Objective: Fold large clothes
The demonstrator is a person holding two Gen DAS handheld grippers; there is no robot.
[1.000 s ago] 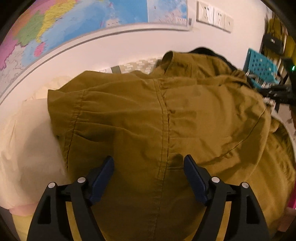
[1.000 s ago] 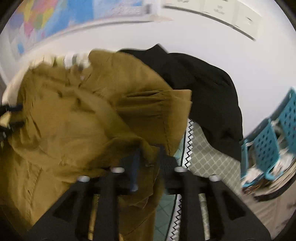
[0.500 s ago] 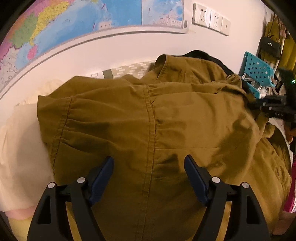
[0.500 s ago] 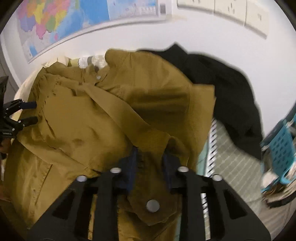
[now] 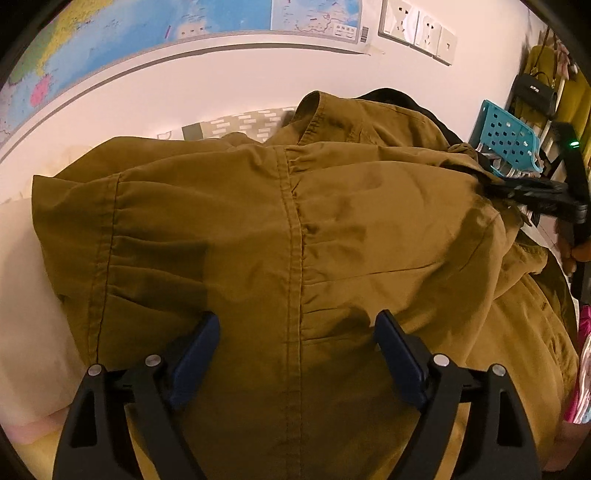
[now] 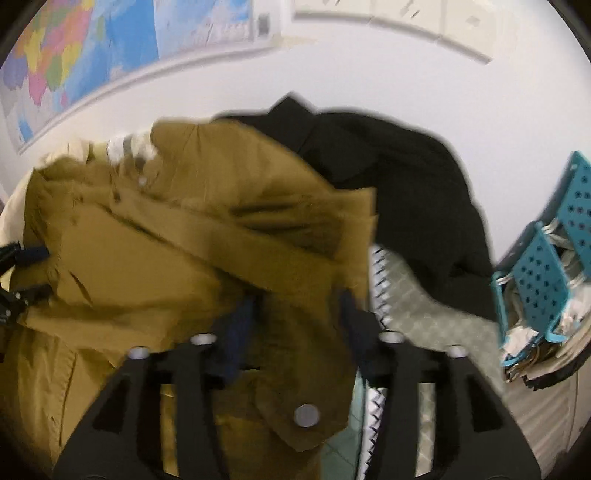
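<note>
A large olive-brown jacket [image 5: 295,229] lies spread in front of me, its collar at the far end. My left gripper [image 5: 297,332] is open, its blue pads apart over the jacket's centre seam, holding nothing. In the right wrist view the same jacket [image 6: 155,251] is bunched, and a flap with a metal snap [image 6: 306,414] hangs between the fingers. My right gripper [image 6: 295,310] has its jaws parted around that fabric; the view is blurred. The right gripper also shows in the left wrist view [image 5: 532,192] at the jacket's right edge.
A black garment [image 6: 406,177] lies behind the jacket by the wall. A teal perforated basket [image 6: 546,273] stands at the right. A patterned grey cloth [image 6: 417,310] covers the surface. A cream pillow [image 5: 26,295] is at the left. A map [image 5: 147,26] hangs on the wall.
My right gripper's jaws have widened from pinched shut on the jacket fabric to parted around it. The left gripper stayed open and the jacket shifted slightly under it.
</note>
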